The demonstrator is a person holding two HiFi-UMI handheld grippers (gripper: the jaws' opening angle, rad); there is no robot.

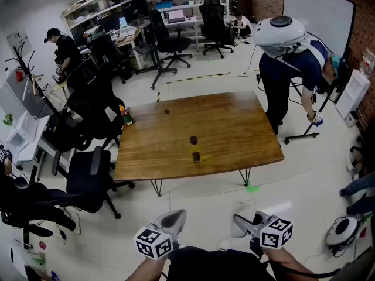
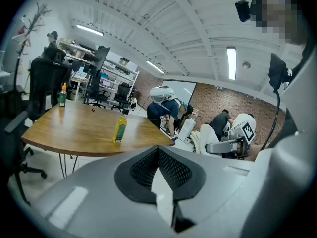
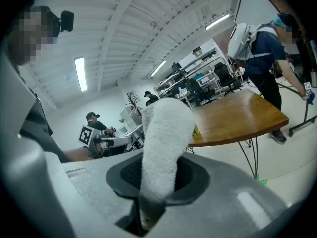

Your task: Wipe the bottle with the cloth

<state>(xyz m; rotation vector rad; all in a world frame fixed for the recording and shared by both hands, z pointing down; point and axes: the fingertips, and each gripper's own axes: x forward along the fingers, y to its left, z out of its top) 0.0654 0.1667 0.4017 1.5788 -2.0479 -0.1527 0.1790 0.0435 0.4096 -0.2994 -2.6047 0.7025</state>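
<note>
A yellow bottle [image 1: 195,154] with a dark cap stands upright near the front edge of the wooden table [image 1: 234,127]; the left gripper view shows the same bottle [image 2: 119,128] ahead, well apart from the jaws. Both grippers hang low in front of me, over the floor and short of the table. My left gripper [image 1: 173,218] [image 2: 158,152] is shut with nothing between its jaws. My right gripper [image 1: 243,221] [image 3: 159,162] is shut on a white terry cloth [image 3: 163,133], which sticks up and hides most of the bottle; only a yellow sliver [image 3: 195,131] shows.
A second bottle with an orange cap [image 1: 125,115] stands at the table's left edge. A person in dark blue [image 1: 290,69] bends over beside the table's right corner. Black office chairs [image 1: 88,180] crowd the left side. A round white device [image 1: 343,233] sits on the floor at the right.
</note>
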